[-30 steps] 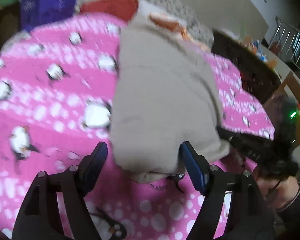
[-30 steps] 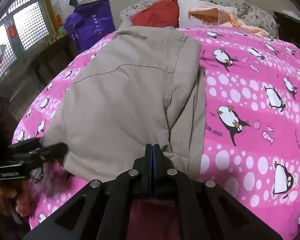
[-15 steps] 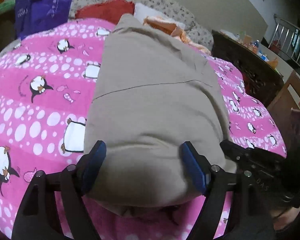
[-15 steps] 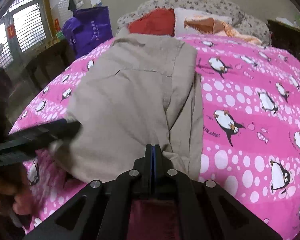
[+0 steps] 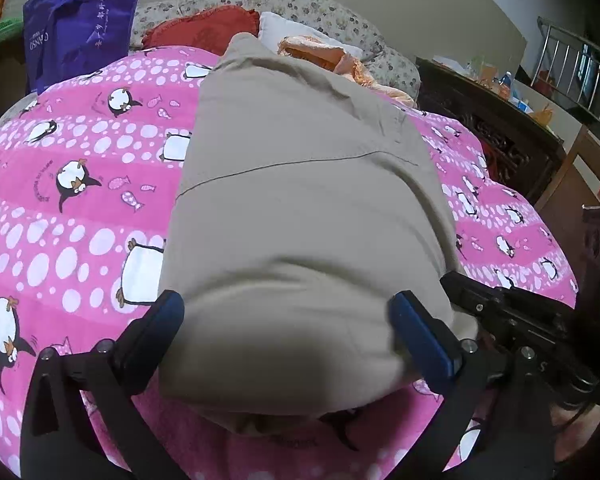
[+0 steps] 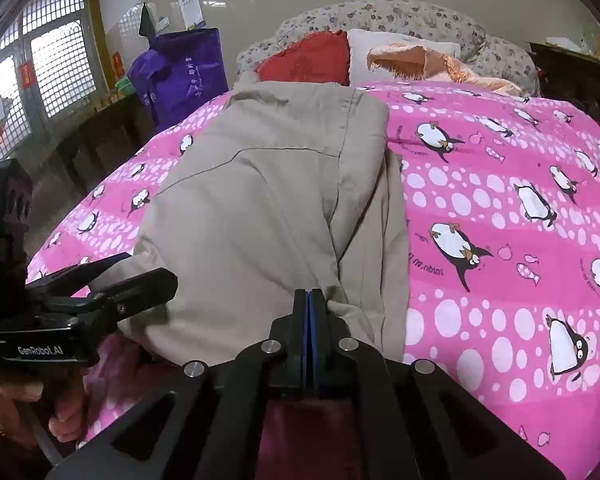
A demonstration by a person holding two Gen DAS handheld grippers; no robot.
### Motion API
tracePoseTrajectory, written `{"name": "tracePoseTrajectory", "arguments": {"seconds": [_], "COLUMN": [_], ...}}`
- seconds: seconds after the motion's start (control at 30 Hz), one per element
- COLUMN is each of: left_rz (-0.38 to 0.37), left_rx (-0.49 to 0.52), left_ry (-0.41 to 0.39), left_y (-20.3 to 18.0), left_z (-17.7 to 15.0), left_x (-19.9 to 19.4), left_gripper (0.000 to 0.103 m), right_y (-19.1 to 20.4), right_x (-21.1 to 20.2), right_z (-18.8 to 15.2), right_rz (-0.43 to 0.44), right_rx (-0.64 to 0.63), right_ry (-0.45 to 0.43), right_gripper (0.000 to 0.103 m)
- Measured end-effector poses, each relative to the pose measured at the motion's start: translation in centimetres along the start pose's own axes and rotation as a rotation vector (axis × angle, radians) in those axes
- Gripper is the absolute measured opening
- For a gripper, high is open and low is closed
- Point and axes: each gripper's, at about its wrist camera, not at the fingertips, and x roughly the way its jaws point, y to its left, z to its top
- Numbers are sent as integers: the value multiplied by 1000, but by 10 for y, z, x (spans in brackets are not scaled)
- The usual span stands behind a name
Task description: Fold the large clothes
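One beige garment, folded lengthwise, lies along the middle of the bed on one pink penguin-print quilt; its near end reaches the foot edge of the bed, its far end points at the headboard side.

At the head of the bed: one red cushion, one white pillow, one orange fringed cloth, one floral bolster. One purple bag stands off the bed's left edge.

Two grippers in view.

Left gripper: jaws wide apart, one blue-padded finger on each side of the garment's near end, which bulges up between them. Fingers point toward the head of the bed. Whether the pads touch the cloth I cannot tell.

Right gripper: jaws together, clamped on the garment's near right corner; cloth bunches just beside the pads. It is held low at the foot edge, pointing along the garment. A hand grips the left gripper's handle at the lower left of the right wrist view.
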Motion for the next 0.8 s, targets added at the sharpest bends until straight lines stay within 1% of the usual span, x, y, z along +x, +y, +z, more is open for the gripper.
{"name": "tracePoseTrajectory", "arguments": {"seconds": [0.13, 0.2, 0.23, 0.27, 0.3, 0.33, 0.37, 0.4, 0.43, 0.47, 0.5, 0.57, 0.63, 0.67, 0.7, 0.73, 0.77, 0.8], "left_rz": [-1, 5, 8, 7, 8, 9, 13, 20, 25, 28, 30, 28, 24, 20, 22, 27, 31, 32], "left_rx": [-6, -19, -30, -39, -48, -52, -54, -53, -53, -53, -54, -57, -62, -61, -56, -54, -55, -59], "left_ry": [-4, -5, -3, -1, 2, 3, 3, 4, 6, 8, 8, 8, 6, 4, 2, 2, 4, 4], "left_y": [1, 2, 4, 5, 7, 8, 8, 8, 7, 7, 7, 8, 8, 9, 8, 7, 7, 8], "left_z": [0, -1, -1, -2, -2, -2, -2, -2, -2, -2, -2, -2, -2, -3, -3, -3, -4, -4], "left_x": [0, 0, 1, 1, 2, 2, 2, 2, 3, 3, 3, 3, 3, 2, 2, 2, 2, 3], "left_gripper": [103, 103, 103, 103, 103, 103, 103, 103, 103, 103, 103, 103, 103, 103, 103, 103, 103, 103], "right_y": [-8, -7, -3, 3, 12, 19, 23, 30, 35, 39, 42, 41, 29, 14, 8, 2, -1, -1], "right_x": [-1, -10, -16, -25, -34, -39, -39, -37, -33, -28, -16, 6, 41, 64, 70, 69, 66, 57], "right_z": [4, 14, 21, 30, 42, 54, 63, 77, 88, 96, 107, 113, 104, 92, 88, 86, 88, 96], "right_rz": [44, 41, 29, 13, -2, -6, -2, 6, 8, 10, 22, 16, -48, -52, -32, 0, 14, 7], "right_rx": [47, 59, 47, 26, 1, -19, -28, -35, -36, -37, -41, -41, -45, -27, -13, 5, 25, 45], "right_ry": [28, 31, 15, -20, -61, -86, -90, -87, -84, -74, -38, 33, 141, 223, 229, 206, 205, 189], "right_gripper": [0, 0, 0, 1, 4, 10, 15, 24, 28, 28, 28, 23, 22, 21, 20, 20, 19, 14]}}
